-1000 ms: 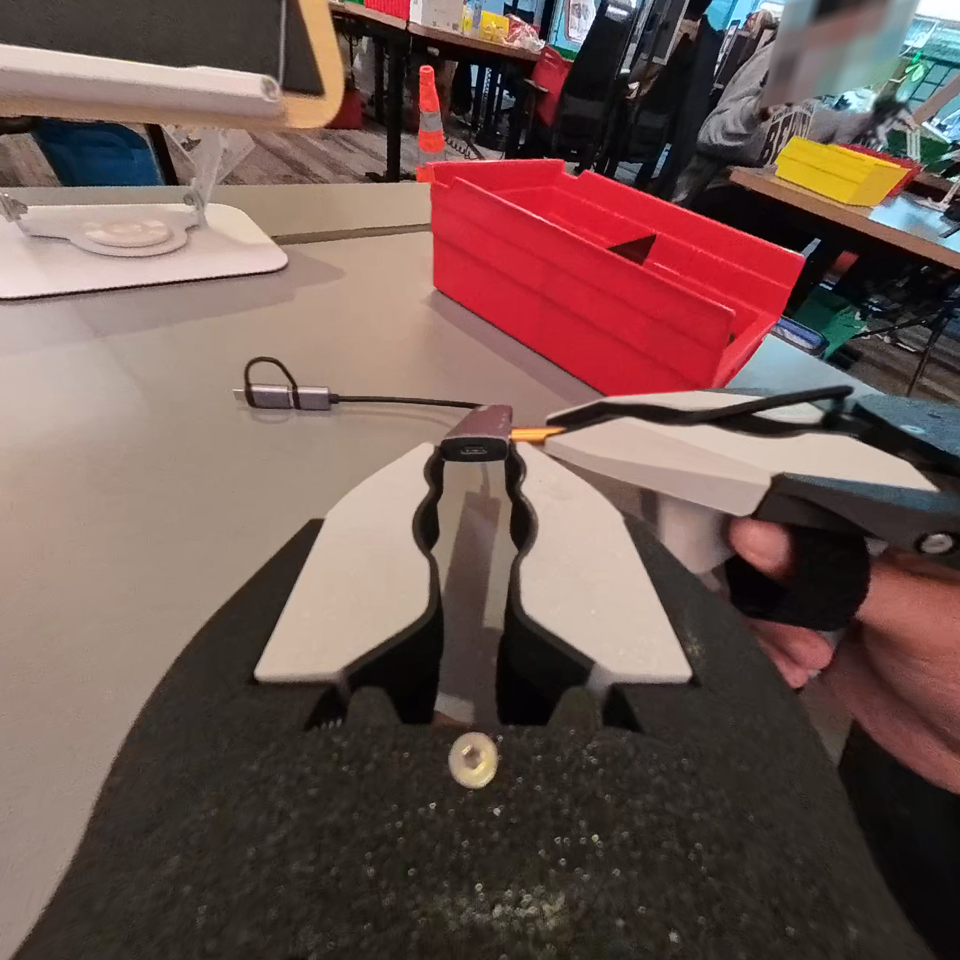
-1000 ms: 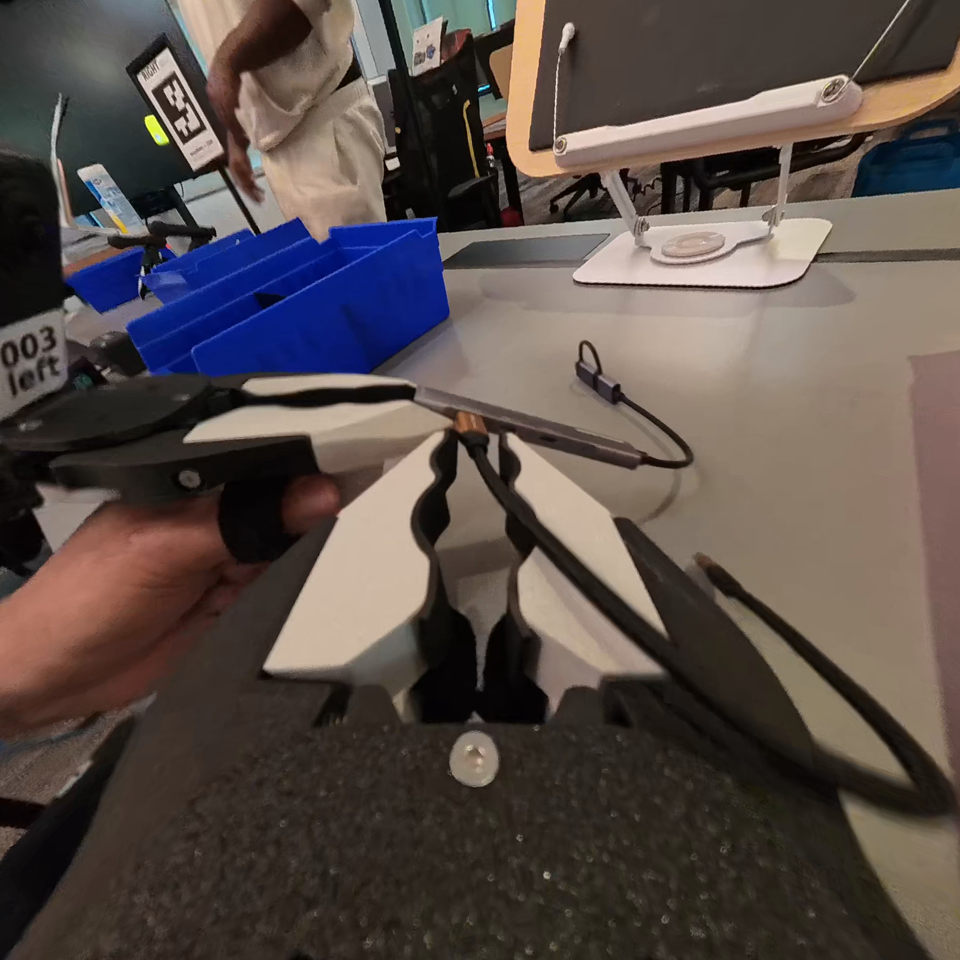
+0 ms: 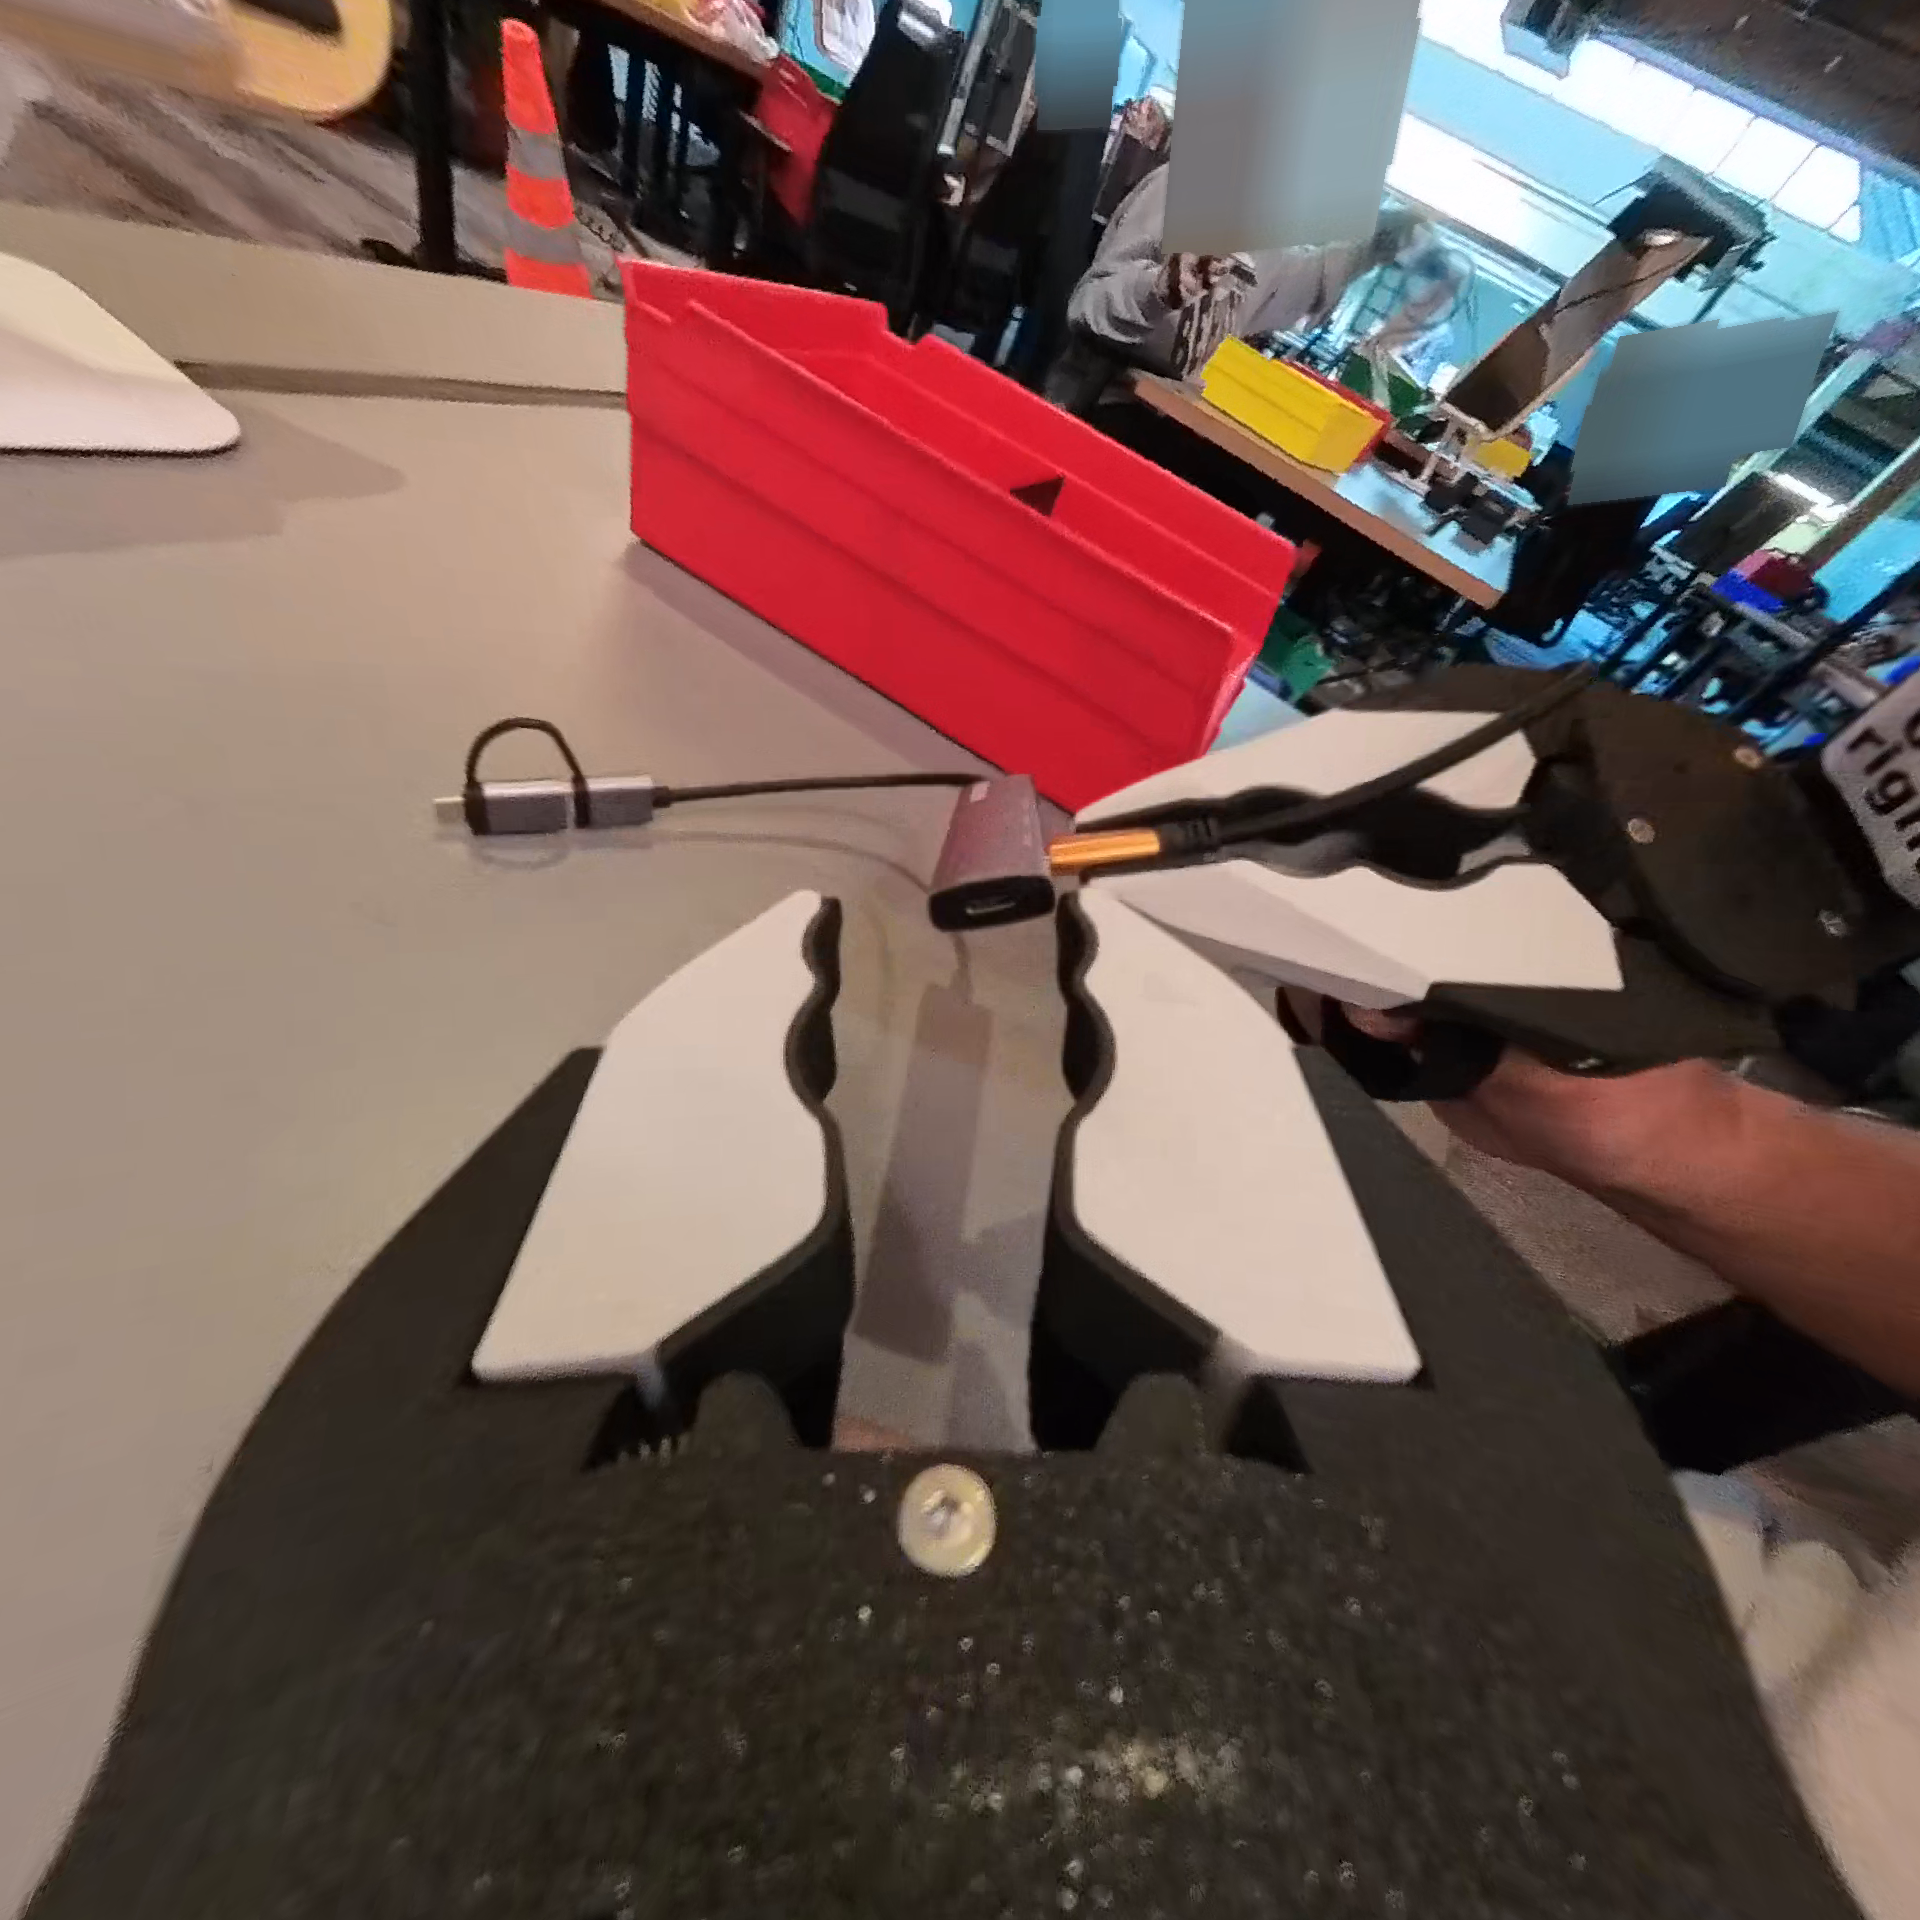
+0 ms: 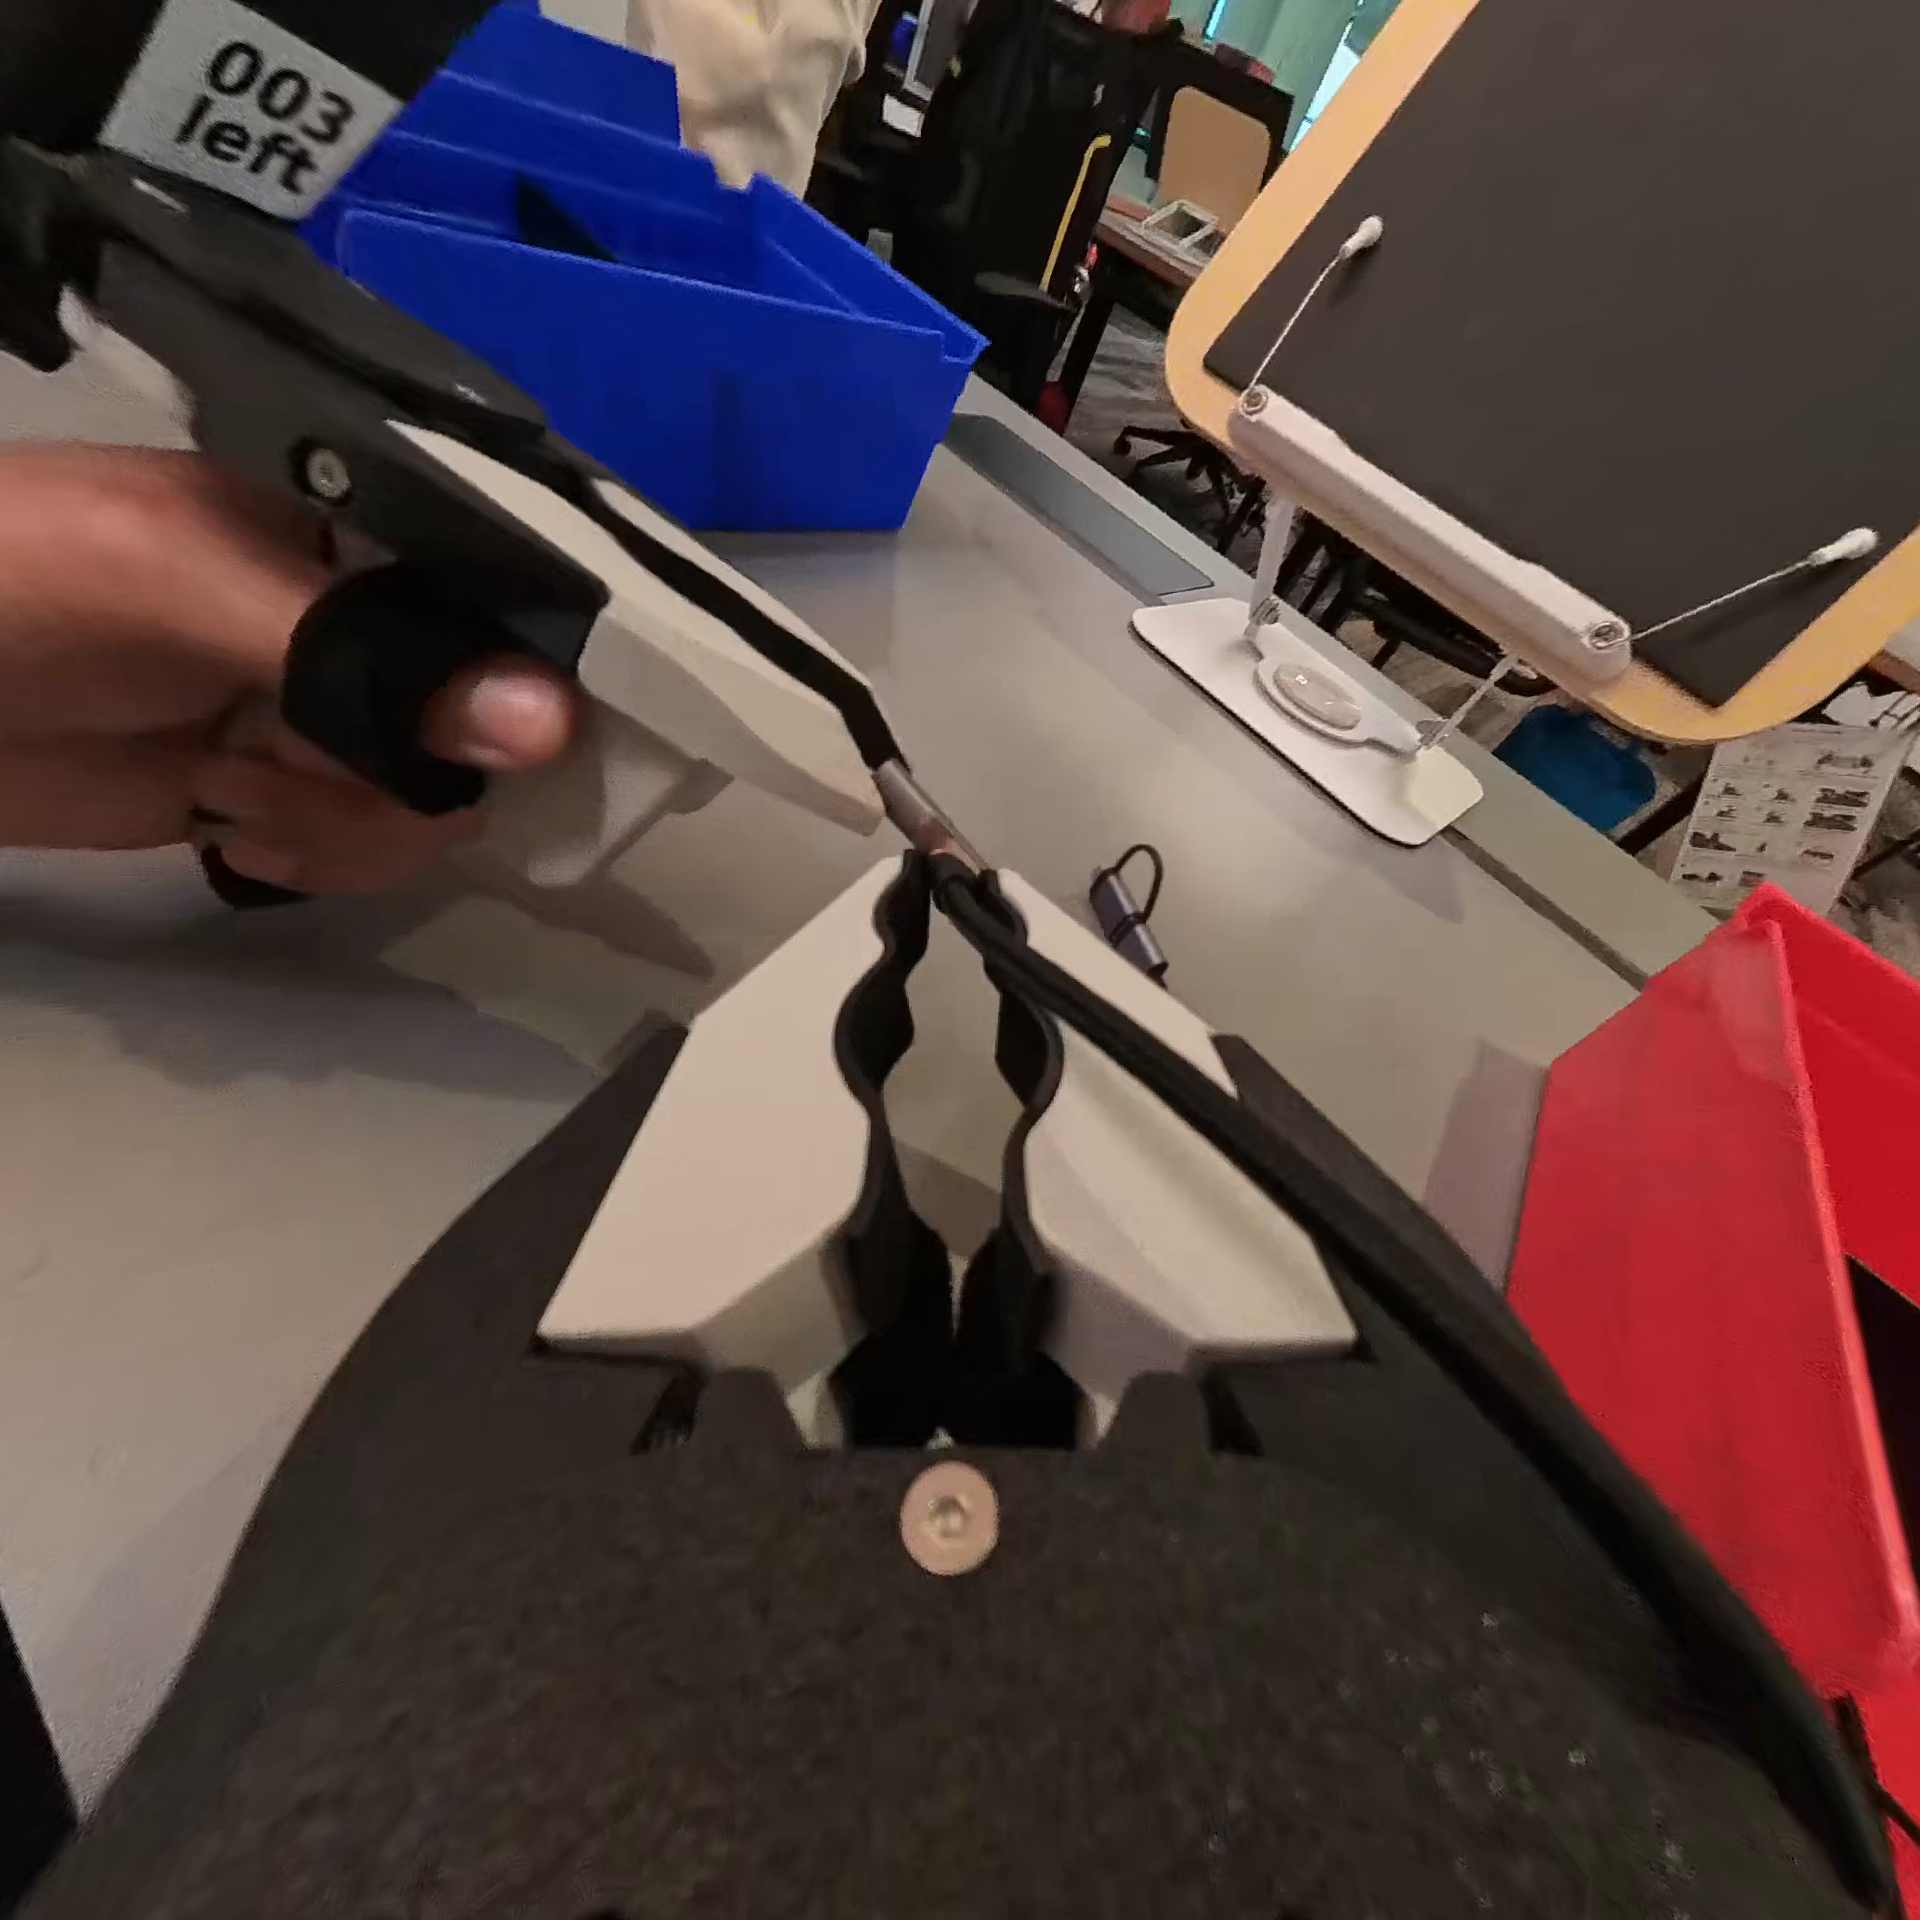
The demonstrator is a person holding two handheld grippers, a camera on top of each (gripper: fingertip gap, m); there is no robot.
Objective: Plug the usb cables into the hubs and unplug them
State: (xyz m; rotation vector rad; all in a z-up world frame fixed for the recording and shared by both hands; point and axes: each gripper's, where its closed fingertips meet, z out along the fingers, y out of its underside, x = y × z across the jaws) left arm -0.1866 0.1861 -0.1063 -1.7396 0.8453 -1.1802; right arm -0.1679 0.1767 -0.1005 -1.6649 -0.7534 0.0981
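Hovering just before the hub (image 3: pixel 987 862), left gripper (image 3: pixel 940 914) spread. Pinching the orange plug (image 3: pixel 1107 852) at the hub's side port — right gripper (image 4: pixel 951 868) pressed together. Crowding the right — red bin (image 3: pixel 914 540); lying open leftward, bench (image 3: pixel 260 727).

Right gripper (image 4: pixel 940 883), centre: fingers pinched on black cable (image 4: pixel 1195 1081) plug. Left gripper (image 4: pixel 883 805) at ten o'clock. Blue bin (image 4: pixel 665 353) at eleven; red bin (image 4: pixel 1704 1247) at three; grey counter (image 4: pixel 312 1143).

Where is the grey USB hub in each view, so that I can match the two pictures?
Left wrist view: the hub is at centre, just beyond the left gripper.
Right wrist view: only a sliver of it shows, above centre.
Shared landmark: the red bin.
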